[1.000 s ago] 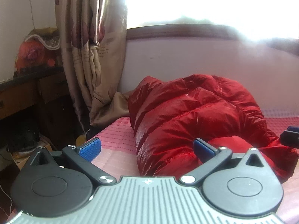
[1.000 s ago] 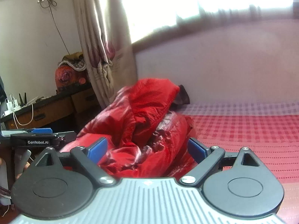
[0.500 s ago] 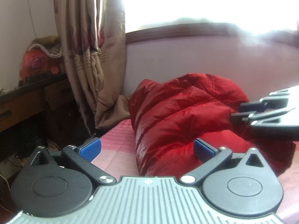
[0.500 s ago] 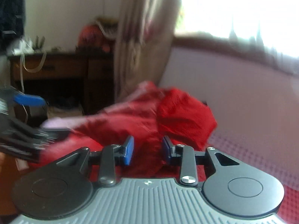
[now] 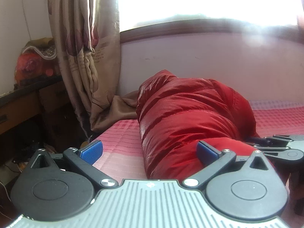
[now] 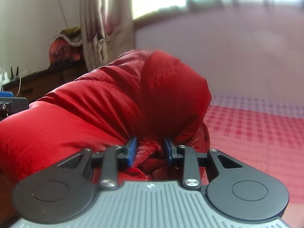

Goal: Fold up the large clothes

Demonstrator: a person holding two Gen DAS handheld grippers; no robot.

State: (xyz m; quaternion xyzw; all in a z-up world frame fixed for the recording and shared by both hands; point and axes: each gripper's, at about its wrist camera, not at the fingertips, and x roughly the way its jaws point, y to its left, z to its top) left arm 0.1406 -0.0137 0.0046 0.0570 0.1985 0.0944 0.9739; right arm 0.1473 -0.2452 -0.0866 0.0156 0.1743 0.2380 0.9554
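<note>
Right wrist view: the right claw has just closed, pinching a fold of the red down jacket on the bed; the left claw gapes wide, holding nothing.

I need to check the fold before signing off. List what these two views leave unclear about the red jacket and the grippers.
- Red jacket: far side and underside hidden by its own bulk in both views; sleeves, collar and zip cannot be made out.
- Right gripper: jaws have just been closing, with a bunch of fabric between them. In the left wrist view only its edge shows, cut off by the frame.
- Left gripper: open; its body hides the jacket's near edge.
- Right wrist view: background blurred.
</note>
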